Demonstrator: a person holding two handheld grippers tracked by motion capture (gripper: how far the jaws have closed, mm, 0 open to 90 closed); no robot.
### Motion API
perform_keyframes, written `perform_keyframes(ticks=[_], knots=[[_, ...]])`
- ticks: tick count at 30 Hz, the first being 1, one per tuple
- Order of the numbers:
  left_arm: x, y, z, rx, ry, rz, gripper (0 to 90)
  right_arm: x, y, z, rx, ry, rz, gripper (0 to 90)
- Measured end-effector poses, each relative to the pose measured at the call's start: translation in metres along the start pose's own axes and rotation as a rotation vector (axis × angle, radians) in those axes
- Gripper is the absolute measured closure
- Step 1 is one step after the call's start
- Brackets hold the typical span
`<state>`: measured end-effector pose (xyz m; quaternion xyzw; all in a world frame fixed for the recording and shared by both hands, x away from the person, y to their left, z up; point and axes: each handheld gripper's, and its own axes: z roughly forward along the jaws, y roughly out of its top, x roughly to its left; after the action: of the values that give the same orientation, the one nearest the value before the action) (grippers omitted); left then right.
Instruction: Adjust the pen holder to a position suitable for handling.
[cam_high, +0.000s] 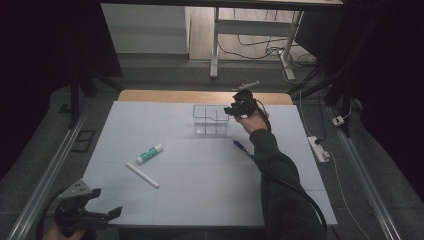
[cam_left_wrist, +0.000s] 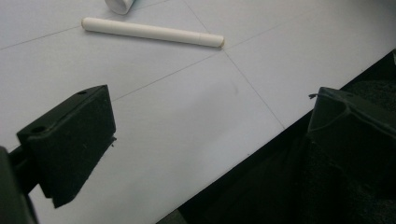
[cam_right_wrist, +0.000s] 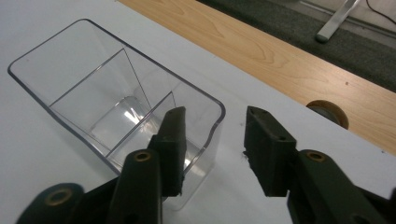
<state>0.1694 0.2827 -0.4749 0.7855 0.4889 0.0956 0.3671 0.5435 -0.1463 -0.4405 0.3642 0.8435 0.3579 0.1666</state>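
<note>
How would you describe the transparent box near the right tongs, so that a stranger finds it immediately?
Look at the white sheet covering the table, then at its far edge by the strip of bare wood. There stands the clear plastic organizer, beside the right tongs. Unlike the pens and tube lying flat nearby, it is see-through, upright and divided into compartments.

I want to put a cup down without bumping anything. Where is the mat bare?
Free: the near right stretch between the white stick and the sleeve, and the far left corner beyond the glue stick. Crowded: around the clear organizer, right gripper and blue pen.
</note>
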Motion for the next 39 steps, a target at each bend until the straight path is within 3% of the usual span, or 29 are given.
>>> perform_keyframes(ticks=[12,21,29,32,35,39], knots=[[0.0002,0.0001,0.0003,0.003,-0.001,-0.001,1.1,-0.0008,0.0019,0.0102,0.013,0.007,-0.010,80.1],[0.0008,0.0001,0.0002,0.003,-0.002,-0.009,1.3,-0.0010,0.0016,0.0092,0.007,0.003,0.018,82.0],[0.0015,-0.0001,0.0000,0.002,-0.003,-0.013,1.3,-0.0028,0.0025,0.0064,-0.003,0.019,0.094,88.1],[0.0015,0.0000,0.0000,0.002,-0.003,-0.013,1.3,-0.0001,0.0040,0.0059,0.012,-0.002,0.072,88.8],[0.0014,0.0000,0.0001,0.003,-0.003,-0.013,1.3,-0.0005,0.0041,0.0056,0.013,0.001,0.084,88.4],[0.0013,0.0002,0.0003,0.005,-0.003,-0.013,1.4,0.0008,0.0036,0.0092,0.044,-0.013,0.072,81.8]])
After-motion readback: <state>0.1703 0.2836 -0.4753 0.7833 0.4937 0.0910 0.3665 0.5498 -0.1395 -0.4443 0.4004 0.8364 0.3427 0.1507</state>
